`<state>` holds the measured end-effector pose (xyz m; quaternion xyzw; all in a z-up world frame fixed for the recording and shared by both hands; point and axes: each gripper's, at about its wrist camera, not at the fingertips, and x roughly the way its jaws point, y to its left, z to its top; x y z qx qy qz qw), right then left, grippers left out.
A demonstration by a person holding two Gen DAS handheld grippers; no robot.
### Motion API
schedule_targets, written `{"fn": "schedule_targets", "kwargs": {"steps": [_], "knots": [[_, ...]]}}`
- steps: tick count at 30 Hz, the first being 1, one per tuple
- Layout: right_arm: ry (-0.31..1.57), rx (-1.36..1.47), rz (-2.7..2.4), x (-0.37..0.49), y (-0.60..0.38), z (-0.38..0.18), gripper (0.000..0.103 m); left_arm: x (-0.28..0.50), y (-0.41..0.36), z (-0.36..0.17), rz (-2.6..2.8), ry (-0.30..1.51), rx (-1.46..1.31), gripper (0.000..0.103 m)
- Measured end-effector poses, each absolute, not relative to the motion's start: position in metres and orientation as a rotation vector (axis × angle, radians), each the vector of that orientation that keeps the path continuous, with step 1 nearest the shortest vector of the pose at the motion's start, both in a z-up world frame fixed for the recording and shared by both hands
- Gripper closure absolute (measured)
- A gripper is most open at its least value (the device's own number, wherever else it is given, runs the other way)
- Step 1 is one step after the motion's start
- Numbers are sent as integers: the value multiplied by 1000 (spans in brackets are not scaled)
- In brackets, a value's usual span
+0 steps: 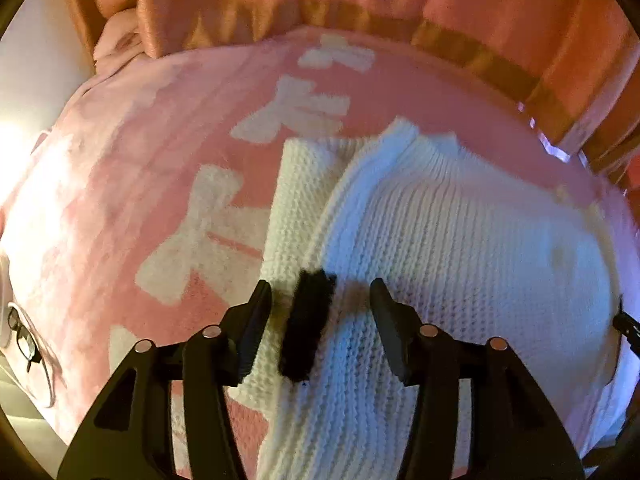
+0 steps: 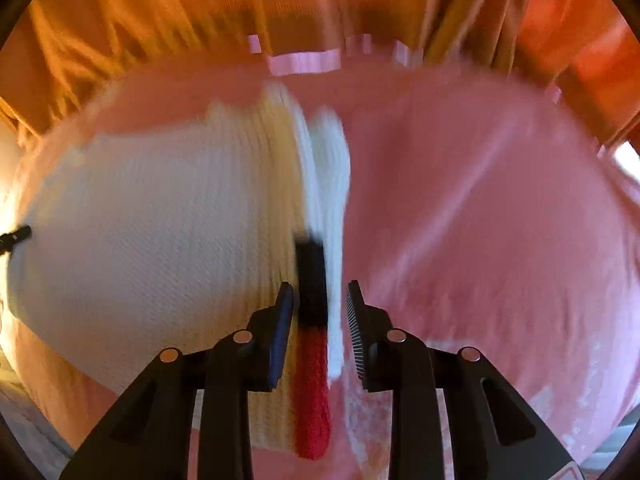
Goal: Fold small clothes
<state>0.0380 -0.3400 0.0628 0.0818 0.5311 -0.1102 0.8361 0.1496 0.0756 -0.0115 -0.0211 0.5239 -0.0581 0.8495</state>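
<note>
A small white knit sweater (image 1: 440, 240) lies flat on a pink blanket (image 1: 120, 200). Its left sleeve is folded in over the body and ends in a black cuff (image 1: 306, 324). My left gripper (image 1: 320, 300) is open, its fingers on either side of that black cuff. In the right wrist view the sweater (image 2: 160, 220) fills the left half, blurred. Its right sleeve edge has a black and red cuff (image 2: 312, 340). My right gripper (image 2: 320, 296) is open around that cuff.
The pink blanket with white bow shapes (image 1: 296, 112) covers the surface. An orange curtain (image 2: 160, 20) hangs behind. Eyeglasses (image 1: 22, 336) lie at the blanket's left edge. The other gripper's tip (image 2: 14, 236) shows at the far left.
</note>
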Motion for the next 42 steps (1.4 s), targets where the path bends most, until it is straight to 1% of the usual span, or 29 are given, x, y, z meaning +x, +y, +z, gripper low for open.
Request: {"fn": "schedule_targets", "kwargs": {"steps": [2,3,4,5,7,10,13,14,15,16,17,18,20,24,28,31,34,37,39,41,42], "knots": [[1036,142,-185,40,-320,86,77,151,82,-8,-80,1071,-52,34],[1009,155,-144,43,-310,92,78,154,83,-11,-64,1083,-46,34],[998,168,-99,48,-300,96,81,158,83,-16,-55,1102,-47,34],[1004,176,-51,54,-289,96,91,161,84,-22,-54,1129,-61,33],[1046,153,35,72,-258,88,102,167,87,-34,-60,1175,-126,33],[1098,97,110,94,-220,74,103,172,91,-38,-81,1198,-225,32],[1135,103,161,113,-194,61,103,174,96,-44,-113,1242,-341,32],[1156,113,178,120,-188,54,103,174,97,-44,-114,1246,-362,36],[1173,109,179,124,-186,48,103,174,97,-43,-126,1246,-380,49],[1194,94,175,129,-179,42,103,174,98,-41,-147,1247,-403,56],[1215,80,169,128,-176,38,103,173,98,-38,-165,1247,-428,71],[1236,68,160,128,-175,29,103,171,97,-34,-180,1243,-444,78],[1226,58,163,126,-173,24,103,167,95,-21,-218,1216,-470,80],[1229,51,172,123,-173,24,103,154,77,30,-363,1116,-492,82],[1235,88,186,124,-180,24,103,139,38,77,-505,1019,-473,82],[1233,135,201,124,-187,23,103,129,3,96,-588,987,-445,82],[1219,230,234,122,-200,22,103,125,-24,99,-640,1007,-429,82],[1227,342,243,114,-225,28,103,124,-56,87,-654,1059,-409,82],[1211,330,179,102,-249,42,103,124,-80,80,-653,1087,-369,82],[1185,331,113,91,-275,54,95,120,-104,71,-645,1103,-318,82],[1173,361,77,82,-296,59,94,119,-116,65,-646,1112,-288,82]]}}
